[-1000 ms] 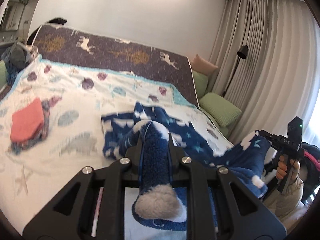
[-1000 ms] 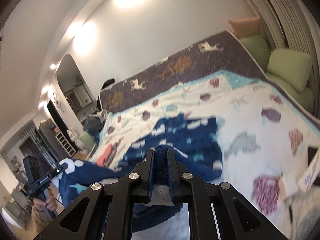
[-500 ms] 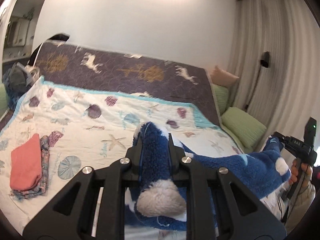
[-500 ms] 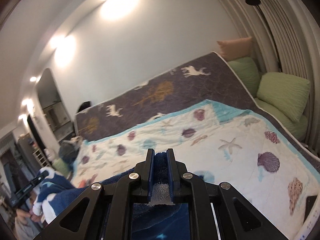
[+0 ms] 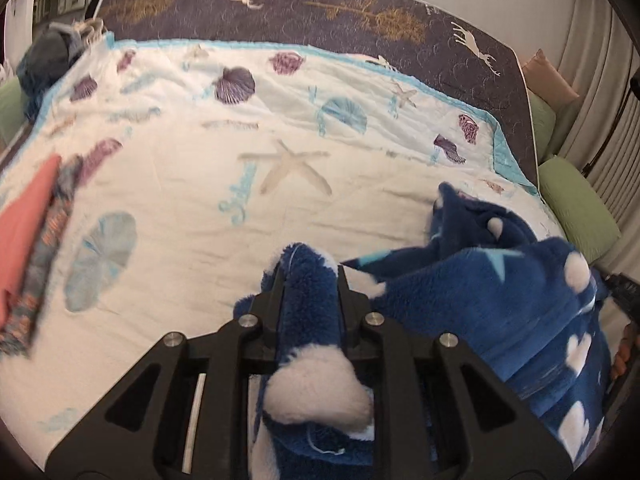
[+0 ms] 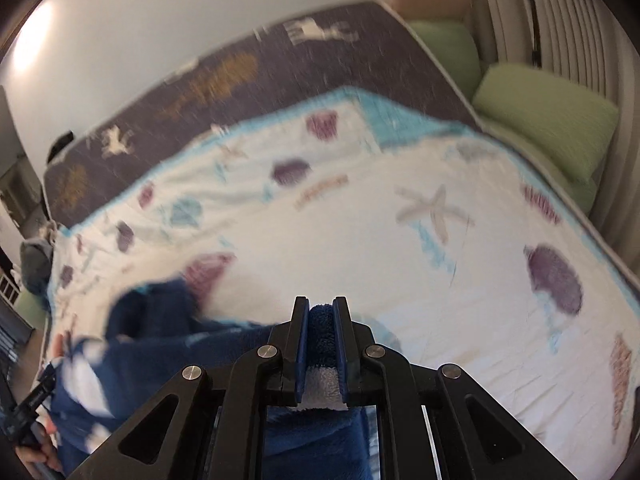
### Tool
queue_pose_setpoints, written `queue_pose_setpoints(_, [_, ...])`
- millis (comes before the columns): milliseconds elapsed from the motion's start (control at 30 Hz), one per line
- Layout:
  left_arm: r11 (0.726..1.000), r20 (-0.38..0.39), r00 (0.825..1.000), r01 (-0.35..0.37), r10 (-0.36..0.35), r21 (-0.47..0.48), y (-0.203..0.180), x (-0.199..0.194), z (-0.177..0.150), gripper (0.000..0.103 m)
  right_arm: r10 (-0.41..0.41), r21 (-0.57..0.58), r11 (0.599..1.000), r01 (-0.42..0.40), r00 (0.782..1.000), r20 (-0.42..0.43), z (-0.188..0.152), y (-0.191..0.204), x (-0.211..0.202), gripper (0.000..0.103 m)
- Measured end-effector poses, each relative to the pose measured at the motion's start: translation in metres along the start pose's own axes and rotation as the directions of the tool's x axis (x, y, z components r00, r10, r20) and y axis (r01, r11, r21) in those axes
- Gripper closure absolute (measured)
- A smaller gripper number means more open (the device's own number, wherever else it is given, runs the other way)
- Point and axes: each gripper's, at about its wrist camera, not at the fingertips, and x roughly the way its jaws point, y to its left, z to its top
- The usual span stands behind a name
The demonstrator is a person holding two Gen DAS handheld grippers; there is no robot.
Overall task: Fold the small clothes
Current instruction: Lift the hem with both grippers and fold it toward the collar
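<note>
A fluffy dark blue fleece garment (image 5: pixel 500 292) with white and light blue spots hangs between my two grippers above the bed. My left gripper (image 5: pixel 310 276) is shut on one thick edge of it, with a white fluffy patch bulging behind the jaws. My right gripper (image 6: pixel 322 308) is shut on another edge; the blue fleece (image 6: pixel 152 344) trails away to the left of it. The lower part of the garment is hidden below both views.
The bed carries a white seashell quilt (image 5: pixel 240 160) with a dark deer-print cover (image 5: pixel 320 4) at its head. A folded orange cloth on patterned cloth (image 5: pixel 28 216) lies at the left. Green pillows (image 6: pixel 548 120) and curtains stand to the right.
Both grippers have tilted down toward the quilt, bringing the blue garment lower and closer to the bed. The grip on both edges is unchanged.
</note>
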Motion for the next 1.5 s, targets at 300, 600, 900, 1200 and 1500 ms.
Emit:
queue_pose_setpoints(300, [0.999, 0.068, 0.997, 0.029, -0.030, 0.023, -0.001, -0.028, 0.007, 0.057, 0.071, 0.060, 0.996, -0.071, 0.997, 0.003, -0.005, -0.020, -0.018, 0.077])
queue_pose_setpoints(600, [0.975, 0.116, 0.974, 0.178, -0.194, 0.135, -0.016, -0.096, -0.006, 0.053, 0.140, -0.210, 0.968, -0.136, 0.990, 0.003, -0.035, 0.023, -0.084, 0.077])
queue_pose_setpoints(900, [0.872, -0.160, 0.965, 0.255, -0.206, 0.418, -0.085, -0.057, -0.045, 0.053, 0.108, -0.418, 0.891, -0.176, 0.978, -0.181, -0.073, 0.086, -0.044, 0.077])
queue_pose_setpoints(1200, [0.980, -0.022, 0.984, 0.175, -0.174, 0.089, -0.074, 0.006, 0.039, 0.051, 0.063, -0.328, 0.939, -0.100, 0.991, -0.120, -0.015, 0.107, 0.010, 0.076])
queue_pose_setpoints(1500, [0.995, 0.030, 0.995, 0.092, -0.094, 0.043, 0.003, -0.050, -0.017, 0.041, 0.149, 0.005, 0.989, -0.150, 0.977, -0.153, -0.029, 0.002, -0.018, 0.076])
